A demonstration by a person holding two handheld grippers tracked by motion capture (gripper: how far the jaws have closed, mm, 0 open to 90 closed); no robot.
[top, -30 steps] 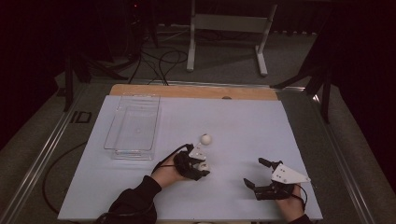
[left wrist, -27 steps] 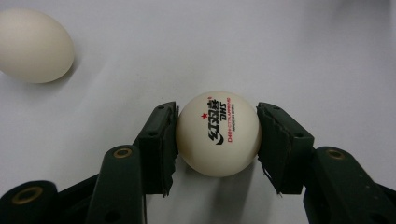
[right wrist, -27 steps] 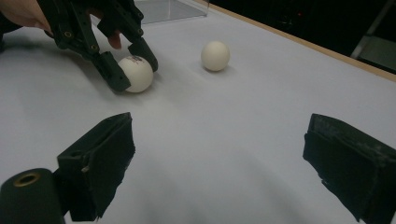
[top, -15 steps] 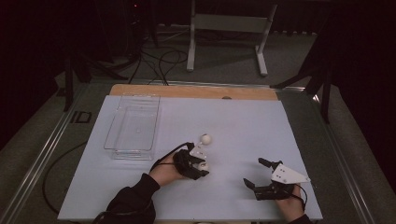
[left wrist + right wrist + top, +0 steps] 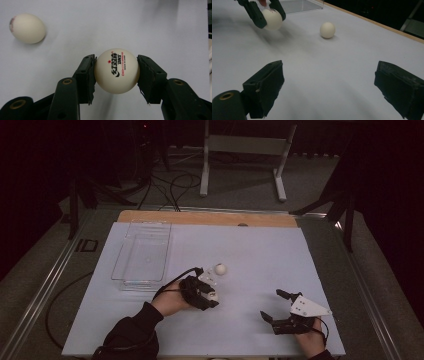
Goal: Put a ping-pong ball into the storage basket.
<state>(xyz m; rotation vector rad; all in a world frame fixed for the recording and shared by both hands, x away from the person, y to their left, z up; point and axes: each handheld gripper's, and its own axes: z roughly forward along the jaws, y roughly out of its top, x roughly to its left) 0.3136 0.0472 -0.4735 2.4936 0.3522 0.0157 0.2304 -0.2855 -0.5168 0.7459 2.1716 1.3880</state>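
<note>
Since a second ago your left gripper lifts, clamping a ball; your right gripper gapes, unmoved; second ball sits farther off.

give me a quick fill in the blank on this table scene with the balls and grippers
1. The left gripper is shut on a white ____ ball.
2. The right gripper has its jaws ____.
3. A second white ball lies on the white ____.
4. The clear plastic tray holds ____ balls.

Missing words: table tennis; open; table; no
</note>
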